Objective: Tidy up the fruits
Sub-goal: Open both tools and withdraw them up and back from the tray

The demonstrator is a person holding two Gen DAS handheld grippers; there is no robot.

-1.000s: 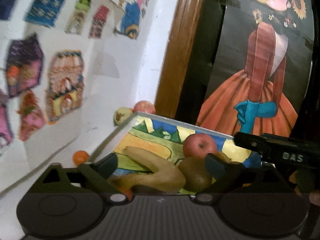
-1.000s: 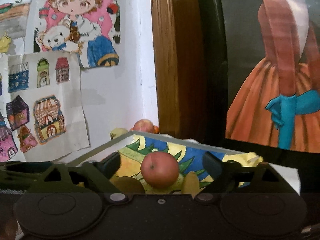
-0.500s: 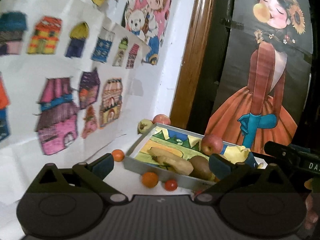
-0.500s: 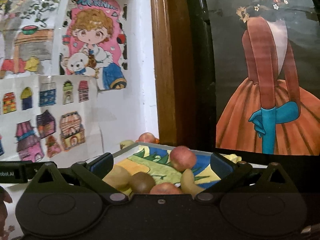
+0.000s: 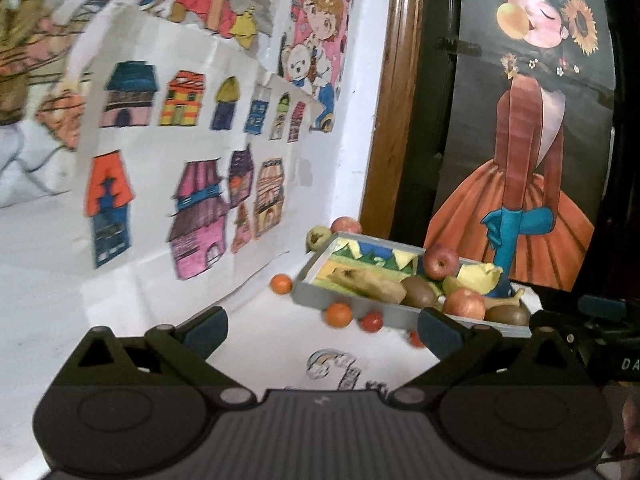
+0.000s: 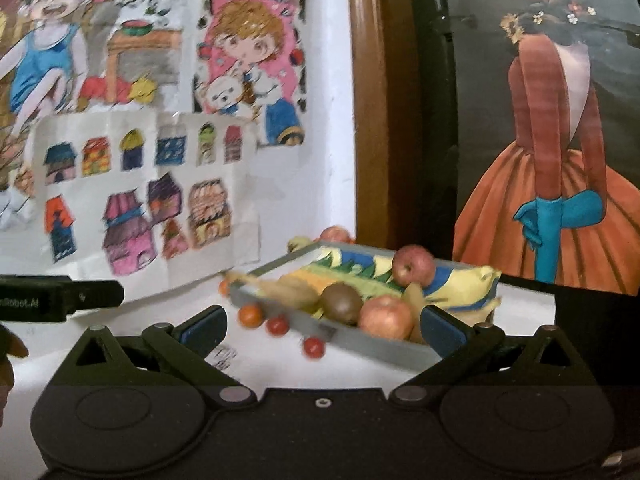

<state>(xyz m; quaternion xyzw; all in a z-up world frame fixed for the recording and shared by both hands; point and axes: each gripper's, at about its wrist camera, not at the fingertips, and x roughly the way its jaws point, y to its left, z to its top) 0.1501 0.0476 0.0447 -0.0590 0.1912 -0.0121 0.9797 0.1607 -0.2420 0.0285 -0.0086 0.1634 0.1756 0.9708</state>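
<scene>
I've pulled both grippers back from the tray, which filled the views a second ago and now sits well ahead. Left gripper and right gripper both gape wide, holding nothing. The tray holds apples, kiwis and bananas (loose fruit remains): oranges and small red ones lie just outside it, so I judge sorting unfinished

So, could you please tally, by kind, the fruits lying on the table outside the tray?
Small oranges: 2
Small red fruits: 2
Red apple: 1
Yellow-green fruit: 1
Total: 6
</scene>
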